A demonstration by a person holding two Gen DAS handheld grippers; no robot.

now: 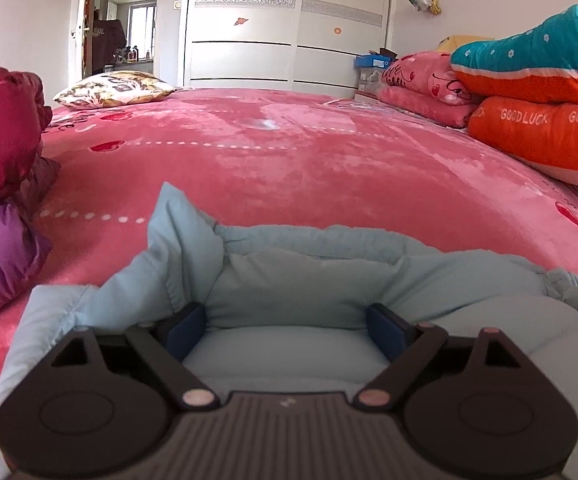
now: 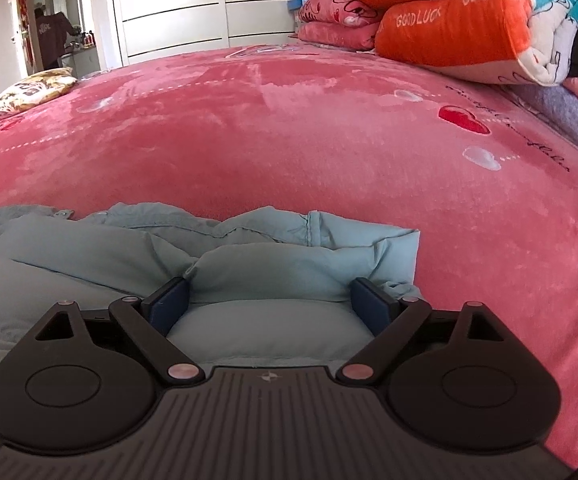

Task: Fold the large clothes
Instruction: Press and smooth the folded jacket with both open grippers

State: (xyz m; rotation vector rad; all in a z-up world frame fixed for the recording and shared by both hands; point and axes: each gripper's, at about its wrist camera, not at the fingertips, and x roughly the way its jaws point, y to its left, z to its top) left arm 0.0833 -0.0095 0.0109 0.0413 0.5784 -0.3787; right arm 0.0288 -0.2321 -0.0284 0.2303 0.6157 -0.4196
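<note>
The pale blue padded coat (image 1: 289, 276) lies bunched low in both frames, half folded; left gripper (image 1: 285, 326) and right gripper (image 2: 269, 300) gape wide, holding nothing.

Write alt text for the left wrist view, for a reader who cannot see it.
The left gripper, jaws wide open, sits over a puffy light blue garment lying on a pink plush bedspread. Red and purple bundles lie at left, folded orange and teal quilts at right, a white wardrobe behind.

A home bedroom: a bed under a pink plush heart-print blanket (image 1: 289, 160), folded quilts (image 1: 537, 92) stacked beside, a white sliding-door wardrobe (image 1: 289, 20) behind
</note>
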